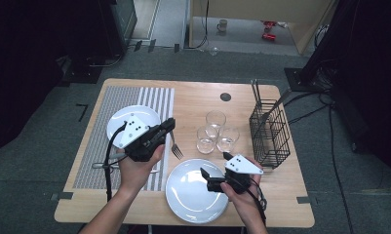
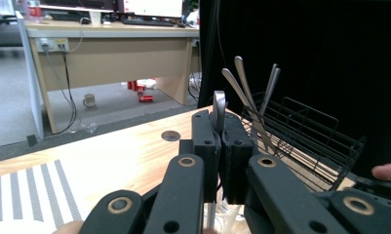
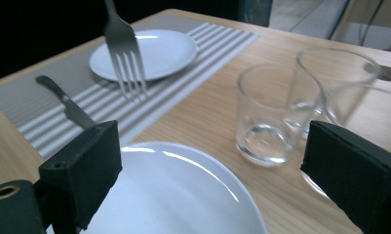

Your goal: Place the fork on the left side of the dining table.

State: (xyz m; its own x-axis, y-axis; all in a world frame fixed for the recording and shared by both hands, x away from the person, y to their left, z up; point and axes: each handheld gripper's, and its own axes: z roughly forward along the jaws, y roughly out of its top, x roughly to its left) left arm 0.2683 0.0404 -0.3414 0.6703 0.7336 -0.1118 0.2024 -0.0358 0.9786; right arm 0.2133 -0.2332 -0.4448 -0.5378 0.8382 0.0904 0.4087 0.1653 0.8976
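My left gripper [image 1: 169, 126] is shut on the handle of a metal fork [image 1: 175, 148], which hangs tines-down above the edge of the striped placemat [image 1: 98, 131]. In the left gripper view the handle tip [image 2: 218, 108] sticks up between the closed jaws of the left gripper [image 2: 221, 134]. My right gripper [image 1: 215, 164] stands open and holds nothing, low over the far right part of the large white plate [image 1: 188, 195]. In the right gripper view the wide-apart jaws of the right gripper [image 3: 217, 161] frame that plate [image 3: 173, 195], with the fork [image 3: 124, 53] hanging beyond.
A small white plate [image 1: 117, 119] and a knife [image 3: 66, 105] lie on the placemat. Three empty glasses [image 1: 215, 119] [image 1: 205, 140] [image 1: 227, 139] stand mid-table. A black wire basket [image 1: 270, 134] with cutlery stands at the right edge. A dark round hole cover [image 1: 225, 96] sits near the far edge.
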